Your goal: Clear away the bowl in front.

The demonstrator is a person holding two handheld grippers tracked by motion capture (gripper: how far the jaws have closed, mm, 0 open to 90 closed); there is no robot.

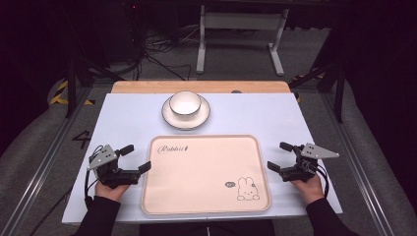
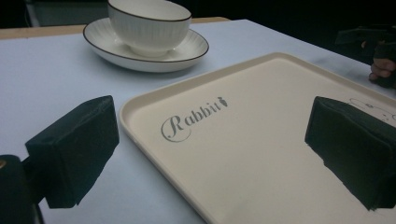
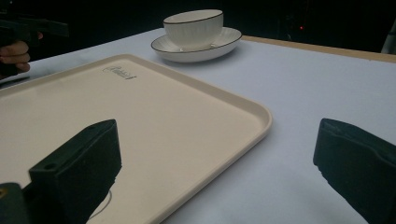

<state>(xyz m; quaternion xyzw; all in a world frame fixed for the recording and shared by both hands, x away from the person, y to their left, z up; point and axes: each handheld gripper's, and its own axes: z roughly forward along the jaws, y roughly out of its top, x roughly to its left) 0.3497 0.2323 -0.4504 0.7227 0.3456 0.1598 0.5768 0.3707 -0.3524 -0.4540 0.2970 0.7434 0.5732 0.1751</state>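
Observation:
A cream tray [image 1: 196, 182] printed with "Rabbit" and a bunny drawing lies flat at the table's near middle. Beyond it a white bowl [image 1: 185, 102] stands on a white saucer [image 1: 185, 119]. My left gripper [image 1: 137, 158] rests open just left of the tray. In the left gripper view the tray's rim [image 2: 140, 135] runs between its jaws. My right gripper [image 1: 278, 156] is open just right of the tray, whose near corner [image 3: 261, 116] lies between its jaws. Neither gripper holds anything. The bowl [image 2: 148, 25] and saucer [image 3: 201, 49] stand farther off.
The table [image 1: 123, 118] has a pale blue-white top with a wooden strip [image 1: 147, 87] along its far edge. Behind it are a white metal stand [image 1: 241, 22] and cables on a dark floor. Bare tabletop lies on both sides of the bowl.

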